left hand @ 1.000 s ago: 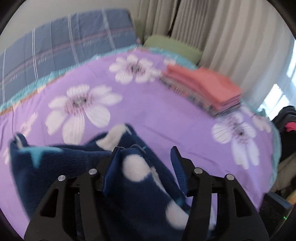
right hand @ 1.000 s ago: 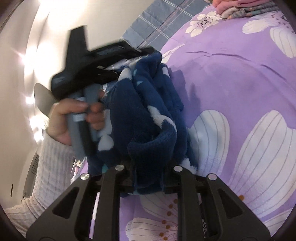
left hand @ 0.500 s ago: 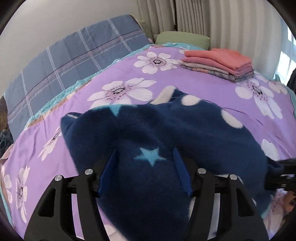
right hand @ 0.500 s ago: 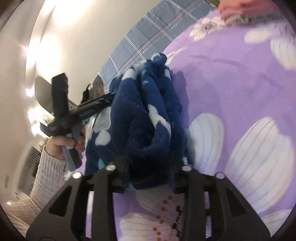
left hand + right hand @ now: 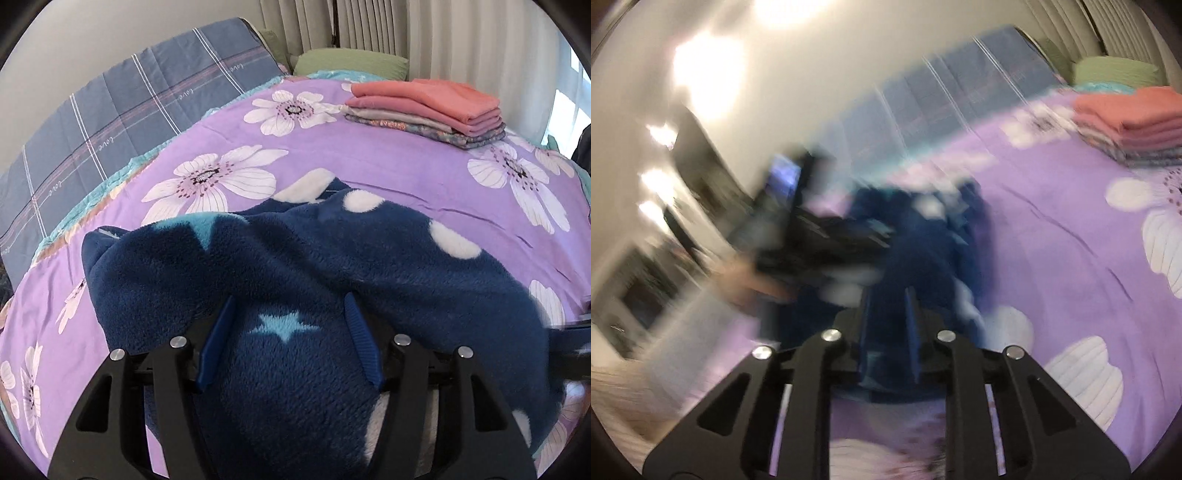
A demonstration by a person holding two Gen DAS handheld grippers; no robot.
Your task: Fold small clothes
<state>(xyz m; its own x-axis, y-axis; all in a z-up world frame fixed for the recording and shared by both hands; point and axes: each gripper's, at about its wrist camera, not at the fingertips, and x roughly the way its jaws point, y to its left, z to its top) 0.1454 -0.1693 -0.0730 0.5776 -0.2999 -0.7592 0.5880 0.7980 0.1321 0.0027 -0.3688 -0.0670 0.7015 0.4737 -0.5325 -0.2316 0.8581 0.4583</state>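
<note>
A navy fleece garment (image 5: 332,266) with white dots and light blue stars lies spread across the purple flowered bedspread (image 5: 332,155). My left gripper (image 5: 288,314) has fleece between its blue pads, jaws held wide. The right wrist view is blurred by motion. There my right gripper (image 5: 886,295) holds a narrow fold of the same garment (image 5: 923,251), and the left gripper and hand (image 5: 812,240) show to its left.
A stack of folded clothes (image 5: 428,107), pink on top, sits at the far right of the bed; it also shows in the right wrist view (image 5: 1134,122). A blue plaid quilt (image 5: 110,122) and a green pillow (image 5: 351,62) lie along the far edge by the curtains.
The bunched garment has been spread flat over the bed. My right gripper has swung quickly to the right, and its view is now blurred.
</note>
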